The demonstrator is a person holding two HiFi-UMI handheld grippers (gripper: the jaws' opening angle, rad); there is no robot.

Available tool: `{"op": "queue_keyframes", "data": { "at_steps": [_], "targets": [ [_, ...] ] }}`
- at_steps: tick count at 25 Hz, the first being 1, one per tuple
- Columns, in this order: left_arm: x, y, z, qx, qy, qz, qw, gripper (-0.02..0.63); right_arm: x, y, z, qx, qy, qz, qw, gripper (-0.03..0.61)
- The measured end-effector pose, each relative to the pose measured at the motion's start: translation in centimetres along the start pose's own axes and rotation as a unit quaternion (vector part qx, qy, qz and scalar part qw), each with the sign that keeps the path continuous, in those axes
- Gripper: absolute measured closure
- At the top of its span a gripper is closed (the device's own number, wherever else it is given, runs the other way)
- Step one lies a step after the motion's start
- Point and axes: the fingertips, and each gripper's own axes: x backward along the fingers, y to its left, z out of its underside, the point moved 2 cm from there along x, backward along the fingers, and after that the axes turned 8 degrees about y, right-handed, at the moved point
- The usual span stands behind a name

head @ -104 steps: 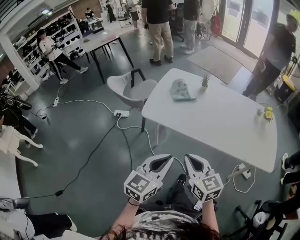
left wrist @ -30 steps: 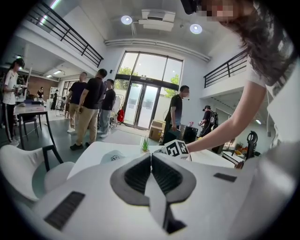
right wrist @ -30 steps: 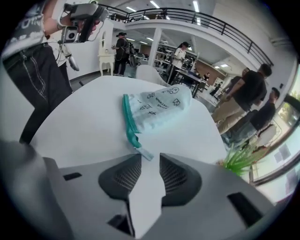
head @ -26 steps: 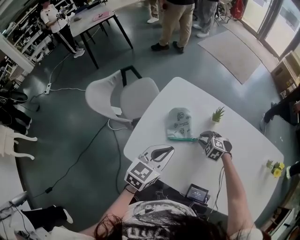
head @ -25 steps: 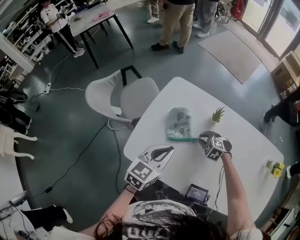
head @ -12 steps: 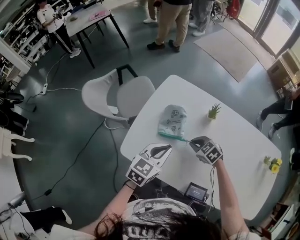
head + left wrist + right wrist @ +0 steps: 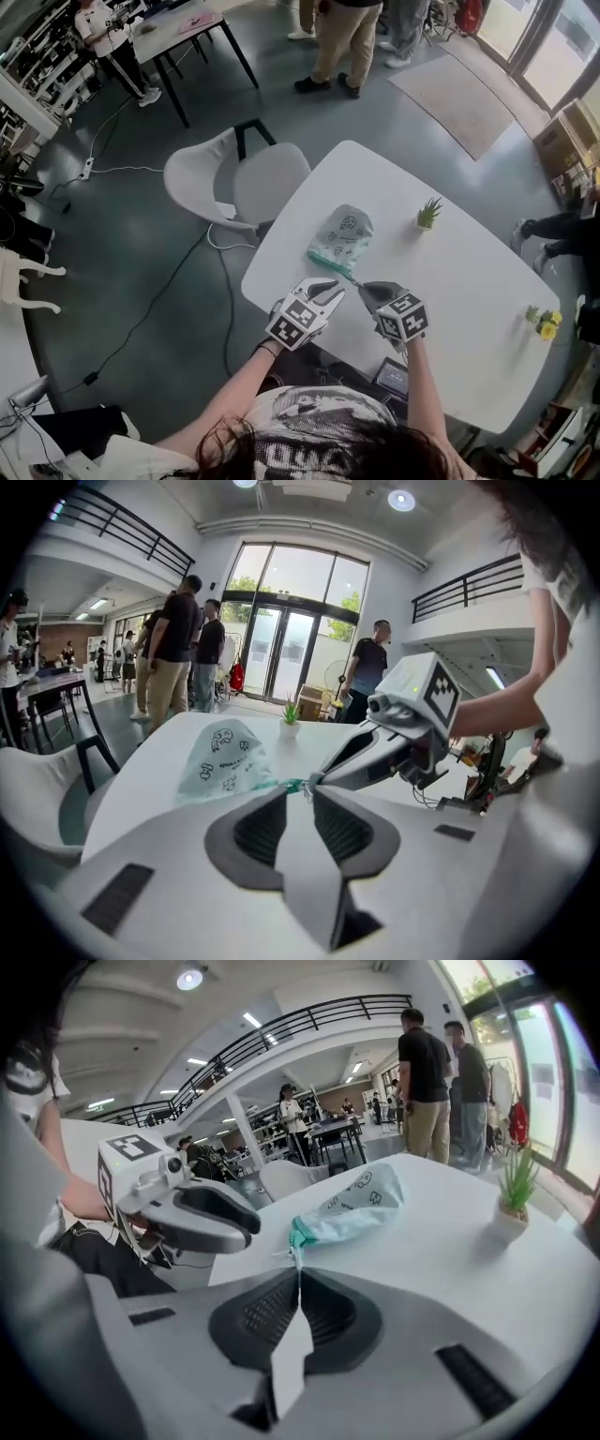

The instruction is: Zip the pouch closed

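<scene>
We see the pouch (image 7: 339, 234) lying on the table (image 7: 450, 281), its green zip edge toward both grippers. The right gripper (image 7: 364, 287), jaws just closing, is clamped on the zip pull (image 7: 296, 1244) at the pouch's near corner. The left gripper (image 7: 330, 289), jaws just opening and narrowly parted, grips nothing, with its tips just beside that corner.

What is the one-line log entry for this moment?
left tongs: just opened further, nothing between, tips near teal end of pouch | right tongs: just closed further, shut on zipper pull | pouch: lying on table
</scene>
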Motion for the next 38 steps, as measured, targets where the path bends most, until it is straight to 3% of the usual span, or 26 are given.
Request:
{"op": "queue_keyframes", "data": {
  "at_steps": [2, 6, 20, 27, 31, 38],
  "targets": [
    [-0.5, 0.0, 0.8, 0.002, 0.011, 0.009, 0.9999, 0.462, -0.1, 0.8, 0.0, -0.007, -0.001, -0.004, 1.0, 0.569],
    [-1.0, -0.2, 1.9, -0.004, 0.031, 0.023, 0.9993, 0.463, -0.1, 2.0, 0.2, -0.018, 0.0, -0.01, 1.0, 0.569],
    [-2.1, -1.4, 2.2, -0.013, 0.045, 0.051, 0.9976, 0.598, 0.2, 2.9, 1.0, -0.025, 0.002, -0.004, 1.0, 0.569],
    [-1.7, -1.3, 1.8, 0.025, 0.038, 0.074, 0.9962, 0.601, 0.2, 2.9, 0.6, -0.003, -0.021, 0.019, 1.0, 0.561],
    [-1.7, -1.0, 2.6, 0.049, 0.056, 0.083, 0.9937, 0.601, 0.2, 3.5, 0.9, 0.003, 0.004, 0.002, 1.0, 0.571],
    [-2.4, 0.9, 4.7, 0.085, 0.078, 0.085, 0.9896, 0.601, 0.2, 2.8, 2.4, 0.014, 0.043, 0.018, 0.999, 0.574]
  ]
}}
